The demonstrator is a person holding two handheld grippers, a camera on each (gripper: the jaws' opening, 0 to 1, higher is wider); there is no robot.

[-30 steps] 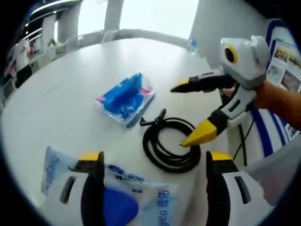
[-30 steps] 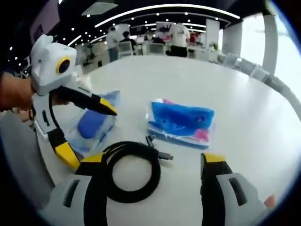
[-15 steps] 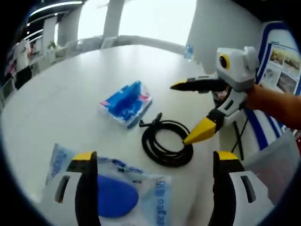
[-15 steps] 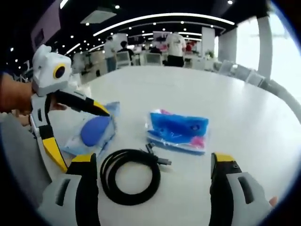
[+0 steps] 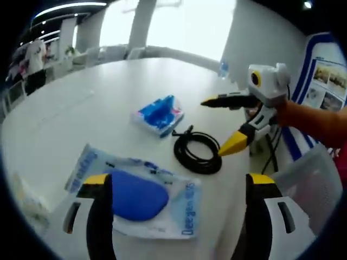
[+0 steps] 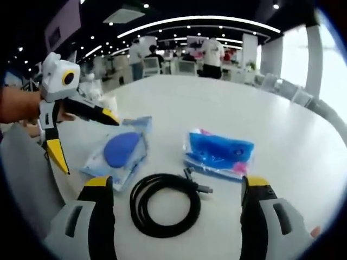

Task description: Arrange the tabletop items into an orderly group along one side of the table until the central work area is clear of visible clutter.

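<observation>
Both hand-held grippers spread, empty (above table (image 6: 282,130)); coiled cable (image 6: 165,203) between pouches.

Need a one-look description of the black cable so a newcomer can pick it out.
On the round white table, look at the near edge, between the right gripper's own two yellow-tipped jaws. The black cable lies there coiled in a flat loop, its plug end pointing toward the blue tissue pack. Its neighbours are both blue plastic packets; it alone is black and ring-shaped.

People (image 6: 210,52) beyond the table (image 6: 260,114)
</observation>
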